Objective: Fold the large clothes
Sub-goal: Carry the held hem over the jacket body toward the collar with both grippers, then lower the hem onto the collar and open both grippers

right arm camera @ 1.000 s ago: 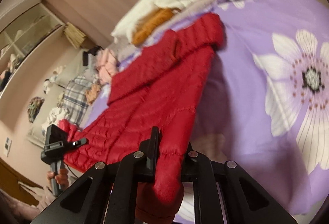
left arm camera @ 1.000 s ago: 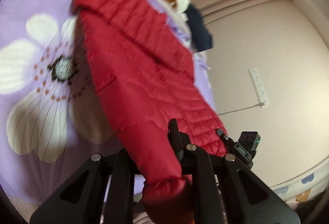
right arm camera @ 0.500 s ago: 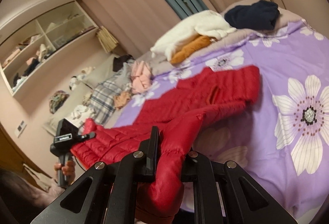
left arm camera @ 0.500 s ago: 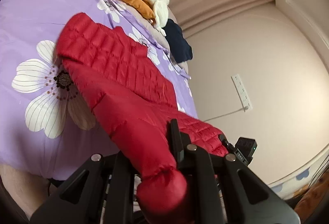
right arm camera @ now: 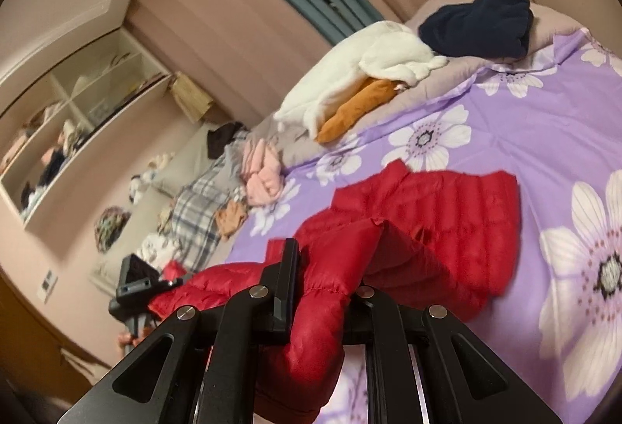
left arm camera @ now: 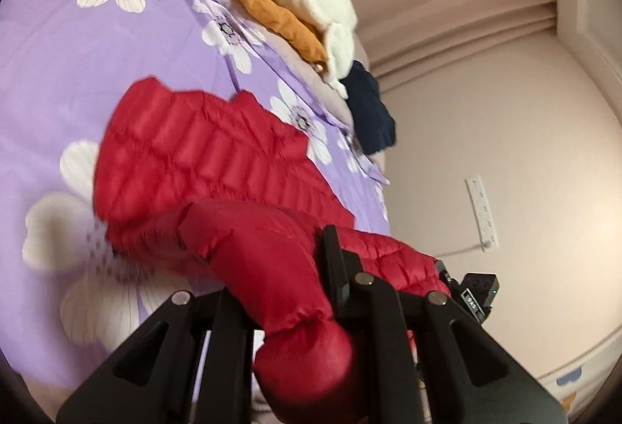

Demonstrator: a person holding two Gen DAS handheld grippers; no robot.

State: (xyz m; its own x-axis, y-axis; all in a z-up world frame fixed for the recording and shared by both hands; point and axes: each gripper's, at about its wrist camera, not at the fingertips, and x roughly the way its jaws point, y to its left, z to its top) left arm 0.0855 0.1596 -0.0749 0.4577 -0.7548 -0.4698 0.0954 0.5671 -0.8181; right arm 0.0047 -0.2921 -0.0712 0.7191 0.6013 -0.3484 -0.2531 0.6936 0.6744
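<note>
Between your left gripper's [left arm camera: 287, 291] pads sits one red puffer jacket [left arm camera: 217, 167] sleeve, pinched tight. Your right gripper [right arm camera: 322, 288] pinches the other sleeve. No writing is readable.

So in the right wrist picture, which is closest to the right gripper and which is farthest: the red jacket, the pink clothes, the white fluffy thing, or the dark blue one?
1. Red jacket: clamped in the right gripper.
2. Pink clothes: left of the jacket, farther up the bed.
3. White fluffy thing: piled near the head of the bed.
4. Dark blue one: at the top right; only slightly beyond the white one.
</note>
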